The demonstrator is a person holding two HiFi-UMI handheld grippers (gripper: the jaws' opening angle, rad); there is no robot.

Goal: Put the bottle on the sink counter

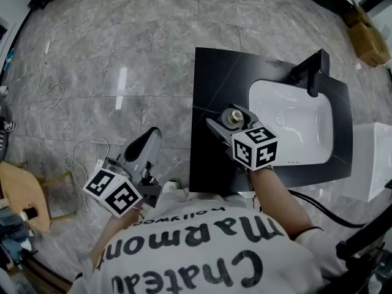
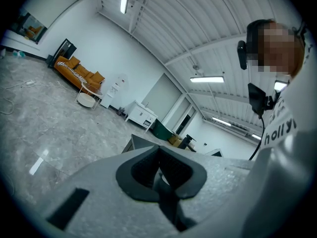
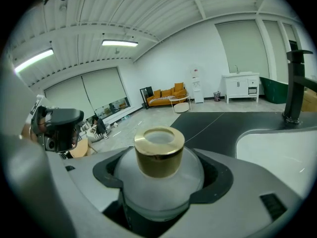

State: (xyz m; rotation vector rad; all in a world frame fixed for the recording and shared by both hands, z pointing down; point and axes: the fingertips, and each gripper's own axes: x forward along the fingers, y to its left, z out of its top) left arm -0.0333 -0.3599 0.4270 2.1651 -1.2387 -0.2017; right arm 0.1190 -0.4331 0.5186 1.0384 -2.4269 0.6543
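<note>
Grey marble floor spreads out under you, with a streak of glare on it. A thin white cable loops across it to your left, and a wooden chair stands close at your left side. Cardboard boxes sit ahead on your right. Across the room you have an orange sofa, a round table just beside it, and a white cabinet against the wall.
</note>
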